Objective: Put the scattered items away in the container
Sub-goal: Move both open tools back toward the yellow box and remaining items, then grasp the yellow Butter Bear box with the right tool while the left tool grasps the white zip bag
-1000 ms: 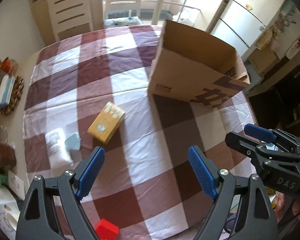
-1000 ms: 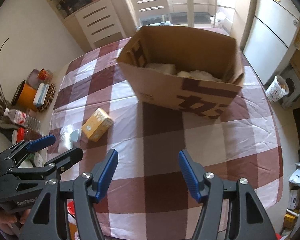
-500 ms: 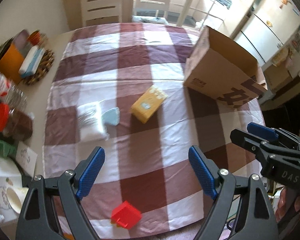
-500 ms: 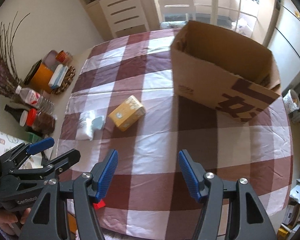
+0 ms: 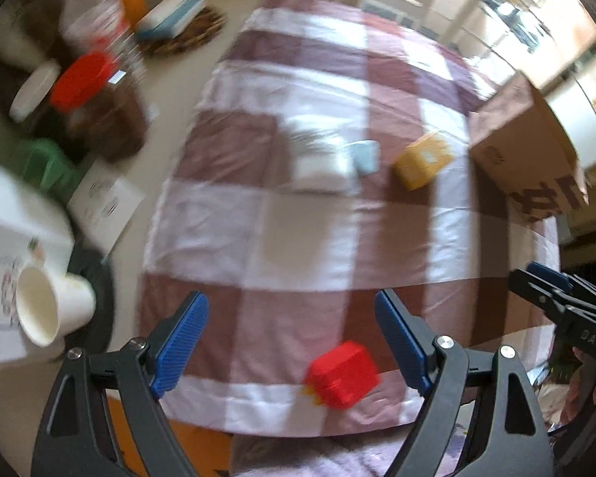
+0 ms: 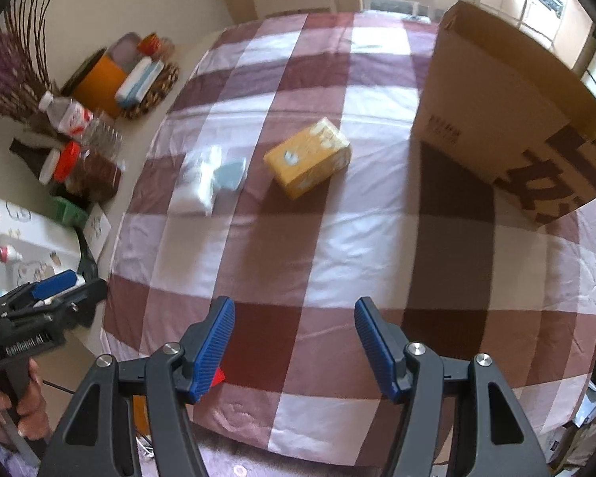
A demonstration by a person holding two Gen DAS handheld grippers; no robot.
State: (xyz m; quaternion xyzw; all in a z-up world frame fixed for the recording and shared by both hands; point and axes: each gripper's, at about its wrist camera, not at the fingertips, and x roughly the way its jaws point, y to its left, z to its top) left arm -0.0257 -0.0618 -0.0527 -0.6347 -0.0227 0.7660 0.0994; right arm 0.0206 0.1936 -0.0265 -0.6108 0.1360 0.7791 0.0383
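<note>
In the left wrist view, which is blurry, we see our left gripper [image 5: 290, 342] with its blue fingers [image 5: 178, 342] wide apart and nothing between them. Below them the worktop [image 5: 306, 238] wears a brown and white checked cloth. A red block [image 5: 343, 373] sits near the close edge of the cloth, just under the gap between the fingers. Farther off lie a white packet [image 5: 320, 163], a small pale blue thing [image 5: 364, 156] touching it, and a yellow box [image 5: 423, 159] a little to the right. The cardboard box [image 5: 524, 147] stands at the right side of the cloth, near the yellow box. A white cup [image 5: 47, 310] lies on its side off to the left. Our right gripper [image 5: 556, 298] peeks in at the right edge. In the right wrist view, the right gripper [image 6: 294, 342] also has its fingers [image 6: 214, 342] apart, holding nothing. Here the yellow box [image 6: 308, 157] lies in the middle of the cloth, with the white packet [image 6: 198, 183] and the pale blue thing [image 6: 229, 175] to its left. The cardboard box [image 6: 508, 119] stands open at the top right. A bit of the red block [image 6: 218, 375] shows behind the left finger. The left gripper [image 6: 55, 290] is at the left edge, held by a hand [image 6: 20, 405].
</note>
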